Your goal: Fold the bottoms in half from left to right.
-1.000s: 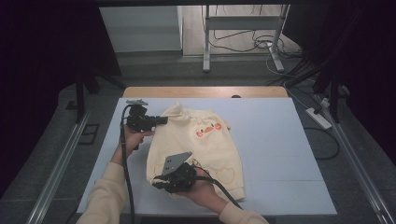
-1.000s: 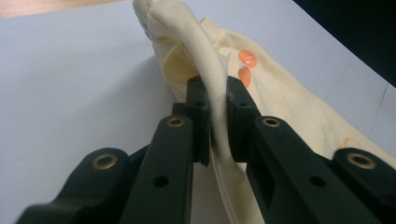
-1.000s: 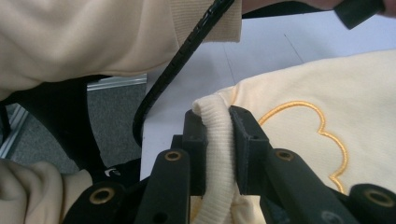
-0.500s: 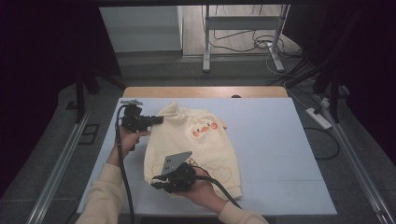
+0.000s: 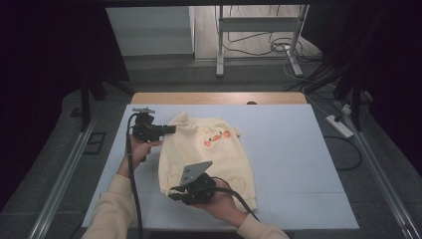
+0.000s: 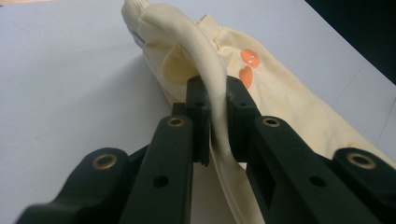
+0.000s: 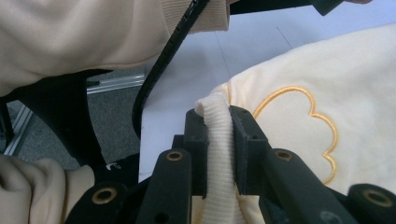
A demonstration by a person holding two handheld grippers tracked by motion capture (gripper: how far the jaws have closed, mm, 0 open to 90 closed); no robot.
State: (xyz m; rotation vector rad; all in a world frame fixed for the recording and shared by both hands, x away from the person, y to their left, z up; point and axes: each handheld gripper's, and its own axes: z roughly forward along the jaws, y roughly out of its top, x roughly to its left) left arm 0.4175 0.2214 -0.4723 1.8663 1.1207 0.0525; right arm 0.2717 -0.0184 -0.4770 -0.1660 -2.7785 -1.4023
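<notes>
A cream sweatshirt [image 5: 209, 154] with an orange print and an embroidered outline lies on the white table [image 5: 288, 149]. My left gripper [image 5: 169, 130] is at the garment's upper left and is shut on a fold of its edge [image 6: 215, 100]. My right gripper [image 5: 173, 191] is at the lower left corner, shut on the ribbed hem [image 7: 218, 140]. In the right gripper view the hem stands up between the jaws, beside the orange embroidered outline [image 7: 308, 112]. The orange print [image 6: 247, 65] is in the left gripper view beyond the pinched fold.
The white table sheet stretches free to the right of the garment [image 5: 298, 174]. A wooden strip [image 5: 219, 97] runs along the far edge. Metal rails [image 5: 59, 179] flank the table, and cables and a power strip [image 5: 338, 125] lie on the floor at the right.
The left gripper has drawn the sweatshirt's upper edge a little to the left. The right gripper has stayed nearly in place at the hem.
</notes>
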